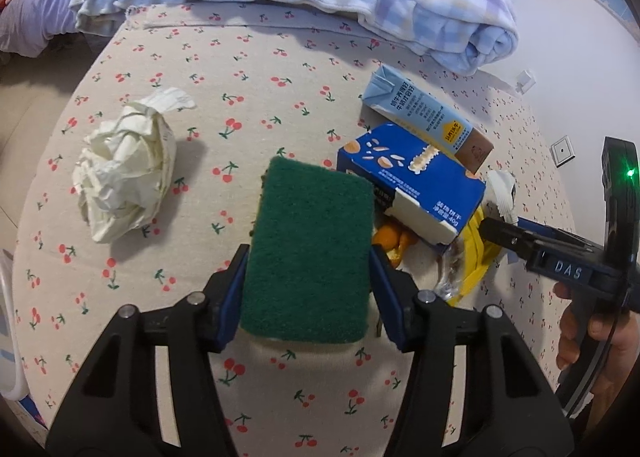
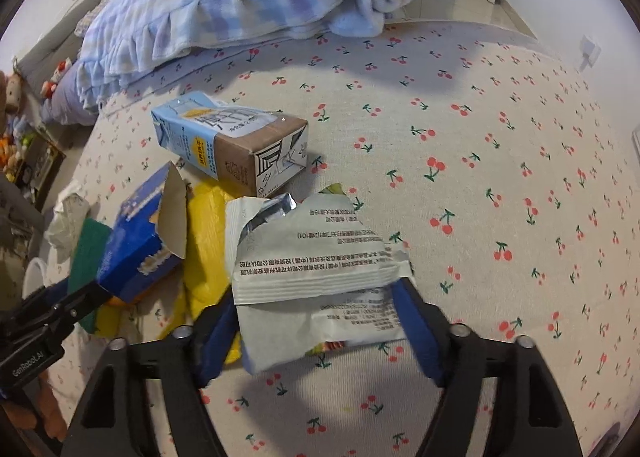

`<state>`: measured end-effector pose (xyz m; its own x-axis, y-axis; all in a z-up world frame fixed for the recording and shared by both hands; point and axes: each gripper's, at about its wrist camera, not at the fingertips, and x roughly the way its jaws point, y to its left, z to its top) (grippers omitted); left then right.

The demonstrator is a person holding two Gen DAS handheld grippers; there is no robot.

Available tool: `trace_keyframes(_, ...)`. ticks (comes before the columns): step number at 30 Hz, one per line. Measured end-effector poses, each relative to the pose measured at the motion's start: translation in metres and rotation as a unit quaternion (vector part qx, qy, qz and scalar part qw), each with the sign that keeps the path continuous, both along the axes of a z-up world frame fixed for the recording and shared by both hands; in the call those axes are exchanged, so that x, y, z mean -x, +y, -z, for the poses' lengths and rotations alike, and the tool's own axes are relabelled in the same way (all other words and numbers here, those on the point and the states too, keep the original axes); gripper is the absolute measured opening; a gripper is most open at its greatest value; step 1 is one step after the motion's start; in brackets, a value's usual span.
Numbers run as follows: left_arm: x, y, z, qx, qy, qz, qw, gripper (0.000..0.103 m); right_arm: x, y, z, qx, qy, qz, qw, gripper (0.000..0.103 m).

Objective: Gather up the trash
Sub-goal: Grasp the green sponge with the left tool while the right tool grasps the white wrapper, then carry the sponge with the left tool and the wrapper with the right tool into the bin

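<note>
Gripping a soft green rectangular scouring sponge (image 1: pixel 308 253) by its long sides, my left claw (image 1: pixel 308 277) squeezes it above the cherry-print bed (image 1: pixel 240 69); my right claw (image 2: pixel 320 321) pinches a light, crinkly torn white foil wrapper (image 2: pixel 320 257) at its edges.

Rough sponge (image 1: pixel 308 253) (matt); crumpled paper (image 1: pixel 126 165).

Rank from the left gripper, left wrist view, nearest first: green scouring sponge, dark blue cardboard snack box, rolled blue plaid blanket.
1. Green scouring sponge: between the left gripper's fingers.
2. Dark blue cardboard snack box: just beyond, to the right.
3. Rolled blue plaid blanket: far edge of the bed.
</note>
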<state>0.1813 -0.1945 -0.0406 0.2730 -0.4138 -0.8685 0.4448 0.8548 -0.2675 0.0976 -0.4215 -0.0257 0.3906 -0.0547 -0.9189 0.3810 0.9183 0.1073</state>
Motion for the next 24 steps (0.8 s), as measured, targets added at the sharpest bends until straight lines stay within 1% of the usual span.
trace_keyframes(4,0.004,0.006,-0.008,-0.003,-0.015,-0.002,0.9999,0.059,0.008,-0.005,-0.008,-0.018,-0.011,0.009,1.0,0.056)
trace_keyframes(5,0.004,0.008,-0.009,-0.003,-0.017,-0.003,0.9999,0.059,0.01,-0.004,-0.012,-0.017,-0.015,0.008,1.0,0.049)
trace_keyframes(6,0.006,0.01,-0.012,-0.001,-0.019,-0.004,0.9998,0.059,0.011,-0.003,-0.016,-0.015,-0.019,0.007,1.0,0.036)
trace_keyframes(8,0.008,0.015,-0.015,0.002,-0.02,-0.007,0.9998,0.059,0.016,-0.001,-0.023,-0.008,-0.026,0.006,1.0,0.032)
trace_keyframes(11,0.011,0.022,-0.02,0.008,-0.022,-0.013,0.9996,0.059,0.023,-0.001,-0.031,-0.003,-0.036,0.009,0.999,0.02)
trace_keyframes(13,0.013,0.027,-0.024,0.012,-0.024,-0.018,0.9995,0.059,0.028,-0.001,-0.037,0.002,-0.042,0.014,0.999,0.019)
trace_keyframes(15,0.016,0.032,-0.028,0.016,-0.026,-0.022,0.9993,0.059,0.031,0.0,-0.042,0.004,-0.05,0.016,0.999,0.015)
trace_keyframes(17,0.018,0.039,-0.032,0.022,-0.028,-0.028,0.999,0.059,0.036,0.003,-0.05,0.005,-0.059,0.016,0.998,0.013)
trace_keyframes(24,0.021,0.061,-0.043,0.029,-0.041,-0.045,0.9977,0.058,0.044,0.028,-0.076,0.014,-0.089,-0.005,0.996,0.012)
